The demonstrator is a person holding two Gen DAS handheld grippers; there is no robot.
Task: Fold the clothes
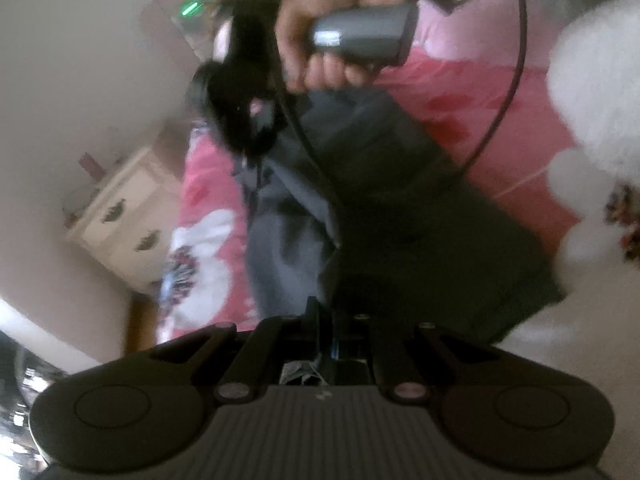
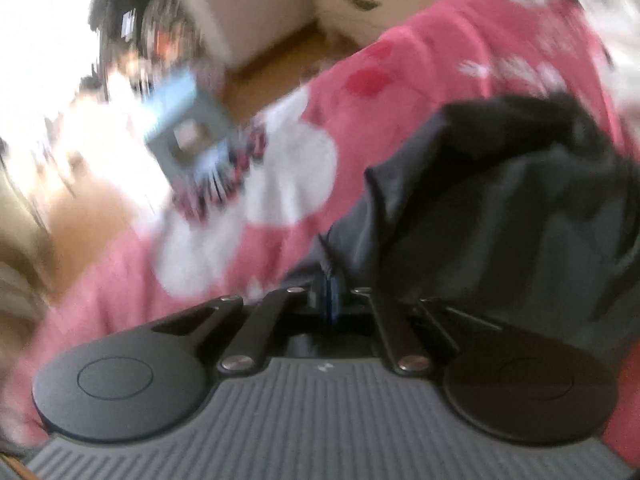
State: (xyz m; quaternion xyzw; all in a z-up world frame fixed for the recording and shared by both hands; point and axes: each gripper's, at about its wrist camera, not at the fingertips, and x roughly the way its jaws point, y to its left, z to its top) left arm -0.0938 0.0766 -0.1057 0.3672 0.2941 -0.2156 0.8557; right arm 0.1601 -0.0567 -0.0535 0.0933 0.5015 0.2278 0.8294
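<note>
Gripping, left: my left gripper (image 1: pixel 320 316) has its jaws drawn together on an edge of the dark garment (image 1: pixel 400 184); a fold of cloth sits pinched between them
Garment: the dark garment spreads forward from my left jaws across the pink bedspread (image 1: pixel 208 200); everything is blurred
Far end: a hand (image 1: pixel 320 40) holds the grey handle of my right gripper (image 2: pixel 330 300) above the garment's far end
Right jaws: nearly closed on the garment's edge; blue pads just show at the pinch
Cable: a black cable (image 1: pixel 512 80) loops over the bedspread
</note>
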